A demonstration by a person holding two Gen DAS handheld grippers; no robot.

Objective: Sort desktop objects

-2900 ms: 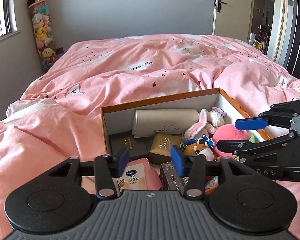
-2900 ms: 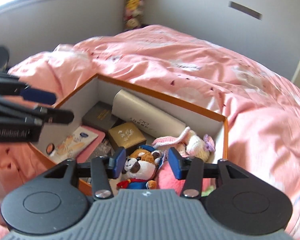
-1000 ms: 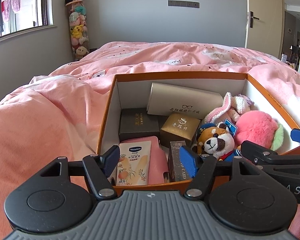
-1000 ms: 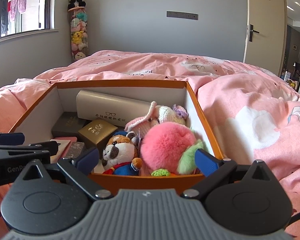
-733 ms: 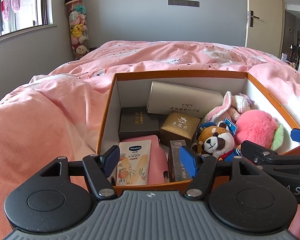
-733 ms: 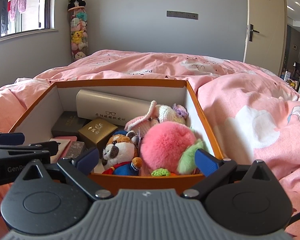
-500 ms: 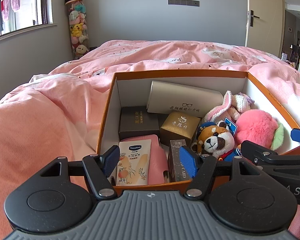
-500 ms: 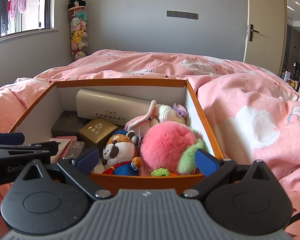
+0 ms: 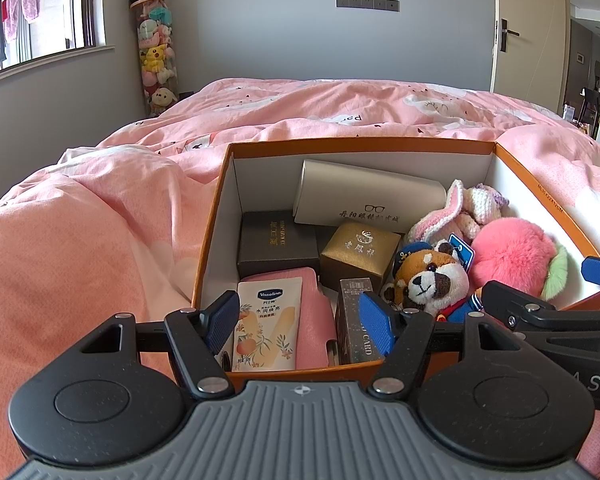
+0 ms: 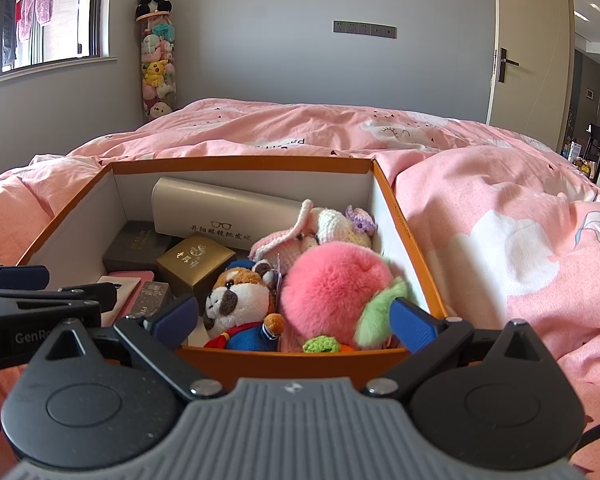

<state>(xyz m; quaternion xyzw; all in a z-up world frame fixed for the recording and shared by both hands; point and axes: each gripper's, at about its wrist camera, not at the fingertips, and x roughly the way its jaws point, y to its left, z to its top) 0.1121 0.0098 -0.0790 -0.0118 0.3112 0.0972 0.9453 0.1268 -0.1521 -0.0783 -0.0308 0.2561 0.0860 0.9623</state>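
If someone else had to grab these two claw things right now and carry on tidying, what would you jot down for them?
Left gripper: open, empty, at the near left end of the orange box.
Right gripper: open, empty, at the near right end.
In the box, left side: glasses case, dark box, gold box, hand cream sachet, card pack.
Right side: red panda toy, pink pompom, crochet bunny.
Nothing is in hand; both grippers are at the box's near rim. Whether more sorting is left cannot be told.

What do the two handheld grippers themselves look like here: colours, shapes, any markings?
Both the left gripper and right gripper are matte black, with a ribbed grey front plate, two round black discs, silver rivets and blue textured pads on the fingers. White lettering marks their sides.
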